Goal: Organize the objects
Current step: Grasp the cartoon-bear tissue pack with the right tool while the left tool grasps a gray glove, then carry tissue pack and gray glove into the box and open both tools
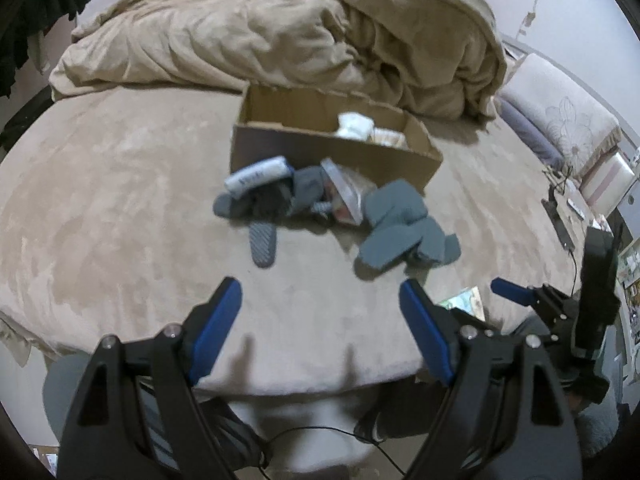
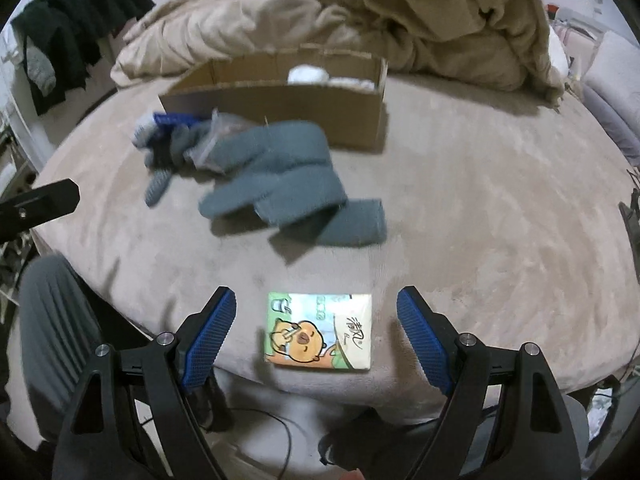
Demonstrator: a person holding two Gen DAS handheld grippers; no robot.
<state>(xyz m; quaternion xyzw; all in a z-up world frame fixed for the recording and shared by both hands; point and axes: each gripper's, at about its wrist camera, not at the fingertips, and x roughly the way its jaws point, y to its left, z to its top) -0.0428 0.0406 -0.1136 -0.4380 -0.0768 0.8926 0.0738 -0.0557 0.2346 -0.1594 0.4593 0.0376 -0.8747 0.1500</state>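
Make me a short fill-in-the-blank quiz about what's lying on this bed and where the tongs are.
1. The tissue pack lies between the open right tongs, printed with a cartoon ____.
2. The cardboard box stands on the bed with its top ____.
3. The grey socks lie ____ the box, on the blanket.
4. The left tongs hold ____.

Missing words: bear; open; outside; nothing

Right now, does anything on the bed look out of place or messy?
Yes. A loose heap lies outside the cardboard box rather than in it: grey socks, a clear plastic packet and a white tube, tangled together. A tissue pack lies alone near the bed's edge.
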